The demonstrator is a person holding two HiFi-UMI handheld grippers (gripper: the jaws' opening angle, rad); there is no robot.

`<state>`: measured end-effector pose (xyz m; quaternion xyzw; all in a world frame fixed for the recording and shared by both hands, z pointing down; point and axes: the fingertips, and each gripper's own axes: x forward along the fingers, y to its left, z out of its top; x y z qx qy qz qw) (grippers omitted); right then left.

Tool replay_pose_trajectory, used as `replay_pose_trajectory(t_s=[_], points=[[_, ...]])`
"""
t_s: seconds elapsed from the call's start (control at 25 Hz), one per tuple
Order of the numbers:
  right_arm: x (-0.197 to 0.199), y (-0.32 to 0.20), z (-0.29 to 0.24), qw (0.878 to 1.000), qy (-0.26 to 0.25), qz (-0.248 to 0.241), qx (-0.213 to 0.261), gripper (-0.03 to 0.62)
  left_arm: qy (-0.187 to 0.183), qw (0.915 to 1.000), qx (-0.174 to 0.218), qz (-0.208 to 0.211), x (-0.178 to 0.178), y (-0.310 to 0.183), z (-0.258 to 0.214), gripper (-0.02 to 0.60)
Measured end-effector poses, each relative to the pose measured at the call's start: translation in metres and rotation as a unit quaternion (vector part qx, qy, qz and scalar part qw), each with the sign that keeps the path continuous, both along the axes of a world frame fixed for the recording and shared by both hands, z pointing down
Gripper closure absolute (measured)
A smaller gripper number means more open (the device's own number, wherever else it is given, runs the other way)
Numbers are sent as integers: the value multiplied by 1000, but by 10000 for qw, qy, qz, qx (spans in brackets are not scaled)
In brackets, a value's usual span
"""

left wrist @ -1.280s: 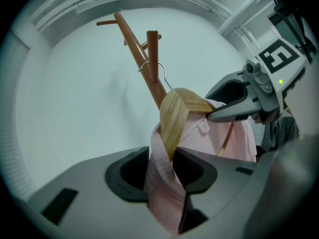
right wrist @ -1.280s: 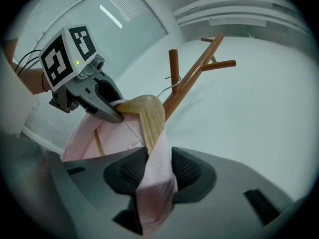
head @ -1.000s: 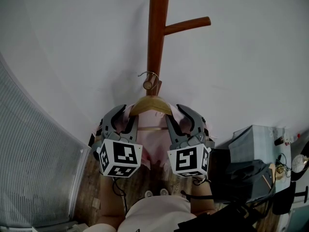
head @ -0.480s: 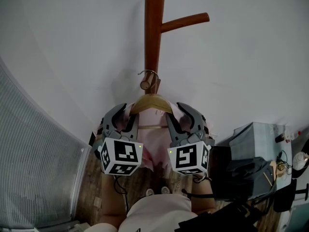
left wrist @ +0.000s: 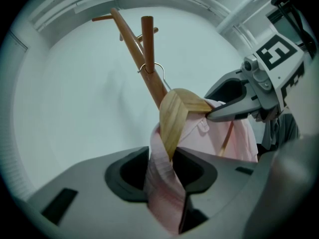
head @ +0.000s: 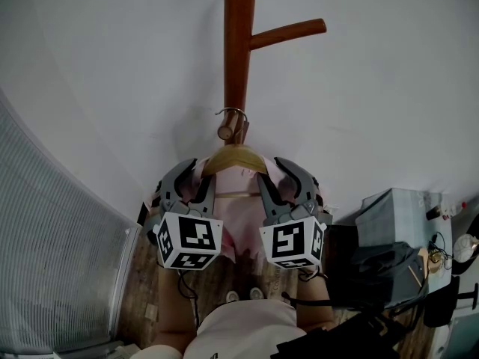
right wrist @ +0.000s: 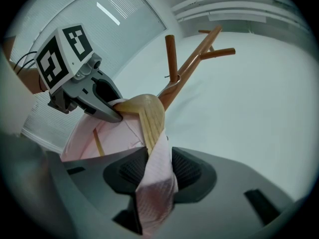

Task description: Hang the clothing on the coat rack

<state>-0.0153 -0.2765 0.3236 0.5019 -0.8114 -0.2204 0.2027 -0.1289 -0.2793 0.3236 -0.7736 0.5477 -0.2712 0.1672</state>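
Note:
A wooden hanger (head: 233, 159) carries a pink shirt (head: 238, 215). Its metal hook (head: 230, 114) sits over a short lower peg (head: 227, 131) of the brown coat rack (head: 239, 51). My left gripper (head: 196, 179) is shut on the shirt-covered left shoulder of the hanger, and my right gripper (head: 277, 178) is shut on the right shoulder. In the left gripper view, pink cloth (left wrist: 163, 183) and the hanger's end (left wrist: 173, 121) run between the jaws of my left gripper (left wrist: 164, 158). The right gripper view shows the same for my right gripper (right wrist: 154, 166), with the hanger (right wrist: 149, 116) and cloth (right wrist: 157, 183).
A longer peg (head: 289, 34) sticks out to the right higher up the rack. A white wall (head: 112, 88) is behind it. A ribbed panel (head: 52, 238) stands at the left. A pale box (head: 393, 215) and dark bags (head: 374, 275) sit at the right on the wooden floor (head: 142, 290).
Hardly anything differs. The view has shifted a little, and both grippers sit slightly lower with the hanger, its hook still over the lower peg.

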Motion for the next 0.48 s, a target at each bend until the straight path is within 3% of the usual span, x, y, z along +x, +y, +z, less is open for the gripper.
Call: replay_pose_trajectory(t_s=[0.48], points=[[-2,-1,1,10000,-52,51,10,434,35,9999,87,43,-3,-1,-1,419]])
